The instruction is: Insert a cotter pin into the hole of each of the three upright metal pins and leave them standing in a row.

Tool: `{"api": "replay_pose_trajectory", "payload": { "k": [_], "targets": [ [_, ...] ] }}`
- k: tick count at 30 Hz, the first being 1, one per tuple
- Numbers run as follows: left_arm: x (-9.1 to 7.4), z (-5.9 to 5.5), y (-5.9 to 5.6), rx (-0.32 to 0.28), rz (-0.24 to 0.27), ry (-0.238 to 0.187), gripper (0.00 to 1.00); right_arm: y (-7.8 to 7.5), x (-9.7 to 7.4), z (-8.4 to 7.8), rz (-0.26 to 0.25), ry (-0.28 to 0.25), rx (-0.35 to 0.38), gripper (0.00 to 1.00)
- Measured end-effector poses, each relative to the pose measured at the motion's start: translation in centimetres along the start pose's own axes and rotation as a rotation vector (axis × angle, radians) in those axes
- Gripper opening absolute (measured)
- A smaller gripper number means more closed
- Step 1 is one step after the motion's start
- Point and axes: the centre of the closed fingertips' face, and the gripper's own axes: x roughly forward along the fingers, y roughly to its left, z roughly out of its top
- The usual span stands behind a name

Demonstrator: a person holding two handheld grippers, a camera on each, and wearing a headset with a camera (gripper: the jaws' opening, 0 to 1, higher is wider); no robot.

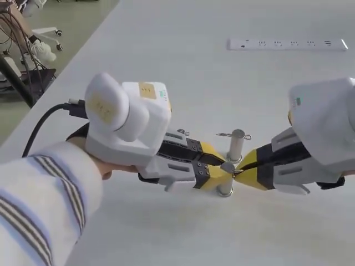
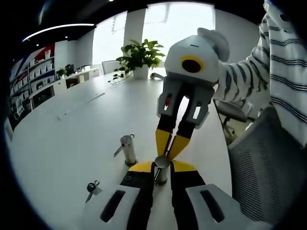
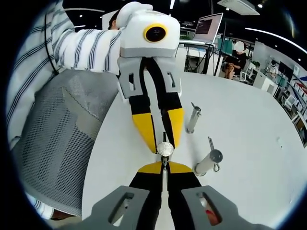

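Note:
My left gripper (image 1: 222,169) is shut on an upright metal pin (image 1: 226,176) on the white table (image 1: 166,66); the pin (image 2: 161,168) stands between its yellow jaws. My right gripper (image 1: 239,173) meets it from the right, shut on a thin cotter pin (image 3: 164,168) whose tip touches the head of the held pin (image 3: 165,149). A second upright pin (image 1: 237,143) just behind has a cotter pin through its top. A third pin (image 2: 91,187) with a cotter pin stands further left, mostly hidden behind the left gripper in the head view.
A white power strip (image 1: 288,43) lies at the far right of the table. The table's left edge (image 1: 66,72) borders the floor, with cables there. A mesh chair (image 3: 53,139) is beside the person. A potted plant (image 2: 139,55) stands at the table's far end.

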Motion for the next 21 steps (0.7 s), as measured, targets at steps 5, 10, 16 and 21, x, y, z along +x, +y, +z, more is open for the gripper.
{"api": "replay_pose_trajectory", "payload": {
  "k": [5,10,16,21],
  "targets": [
    [0.0,0.01,0.03,-0.003,0.003,0.002,0.09,-0.1,0.02,0.03,-0.001,0.002,-0.026,0.0],
    [-0.05,0.0,0.04,-0.005,0.006,0.006,0.09,-0.24,0.0,-0.02,-0.003,-0.021,-0.028,0.0],
    [-0.04,0.03,0.06,-0.006,0.007,0.011,0.09,-0.66,-0.38,-0.17,-0.035,-0.053,-0.001,0.13],
    [-0.06,0.03,0.03,-0.007,0.006,0.016,0.09,-0.8,-0.94,-0.59,-0.04,-0.05,0.024,0.08]
  ]
}}
